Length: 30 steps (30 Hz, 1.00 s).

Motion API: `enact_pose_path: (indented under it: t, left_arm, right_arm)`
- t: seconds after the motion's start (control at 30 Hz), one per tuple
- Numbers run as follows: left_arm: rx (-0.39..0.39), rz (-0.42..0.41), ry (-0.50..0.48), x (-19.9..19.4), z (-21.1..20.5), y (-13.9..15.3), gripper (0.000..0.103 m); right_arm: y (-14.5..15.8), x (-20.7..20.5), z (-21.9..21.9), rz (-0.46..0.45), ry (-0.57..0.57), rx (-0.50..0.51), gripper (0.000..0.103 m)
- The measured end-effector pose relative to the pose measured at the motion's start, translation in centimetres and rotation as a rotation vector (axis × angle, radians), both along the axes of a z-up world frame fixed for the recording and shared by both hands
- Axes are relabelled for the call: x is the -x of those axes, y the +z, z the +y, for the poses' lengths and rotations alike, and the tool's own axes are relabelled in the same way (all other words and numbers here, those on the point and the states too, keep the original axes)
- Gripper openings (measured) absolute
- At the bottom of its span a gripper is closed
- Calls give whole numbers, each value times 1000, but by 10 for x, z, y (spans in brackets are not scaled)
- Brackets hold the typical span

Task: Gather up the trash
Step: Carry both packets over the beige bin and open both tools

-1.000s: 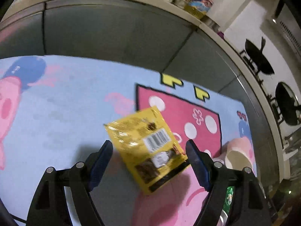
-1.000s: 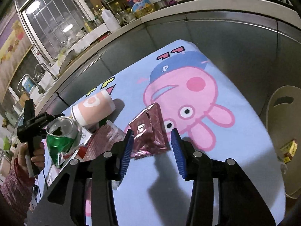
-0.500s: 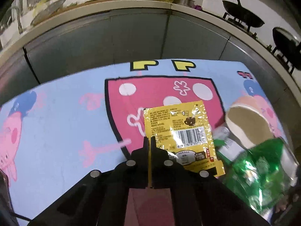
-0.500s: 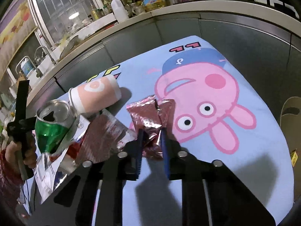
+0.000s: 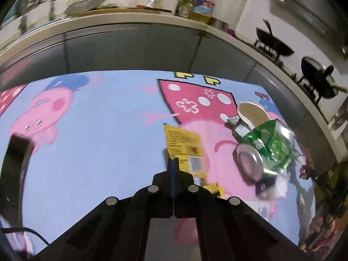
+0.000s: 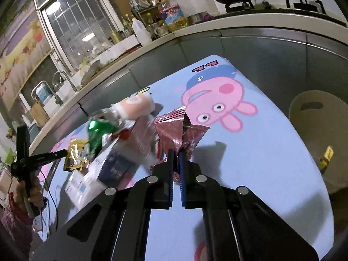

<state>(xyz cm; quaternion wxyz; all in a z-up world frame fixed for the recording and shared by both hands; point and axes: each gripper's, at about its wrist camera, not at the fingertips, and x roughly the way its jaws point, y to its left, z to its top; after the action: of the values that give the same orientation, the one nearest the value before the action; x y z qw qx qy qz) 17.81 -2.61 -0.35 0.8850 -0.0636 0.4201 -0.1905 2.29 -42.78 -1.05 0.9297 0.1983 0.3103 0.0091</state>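
In the left wrist view my left gripper [image 5: 173,163] is shut on the near edge of a yellow snack packet [image 5: 182,143], which hangs just above the cartoon tablecloth [image 5: 97,141]. My right gripper [image 6: 176,152] pinches a crumpled dark red foil wrapper [image 6: 180,130]; its jaws are closing the last bit, with the pads pressing on the foil. The right wrist view also shows the left gripper [image 6: 63,152] at far left, holding the yellow packet [image 6: 75,156]. A crushed green can [image 5: 261,152] and a tipped paper cup [image 5: 252,115] lie between the two.
More wrappers and a white and blue carton [image 6: 113,167] lie heaped beside the green can [image 6: 97,130] and the cup [image 6: 137,106]. A beige bin [image 6: 315,119] stands off the table's right side. Grey cabinets and a cluttered counter [image 6: 152,41] run behind. A dark object [image 5: 15,163] sits at the left edge.
Both grippers went from open around their packets to shut on them. Each has since moved and lifted a little, and the yellow packet now hangs tilted from the left jaws.
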Motion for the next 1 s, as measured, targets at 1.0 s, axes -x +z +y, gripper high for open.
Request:
enact_pose_path:
  t: [1.0]
  left_arm:
    - [175, -31, -613, 91, -310, 65, 0]
  right_arm:
    - [-19, 112, -146, -50, -340, -132, 5]
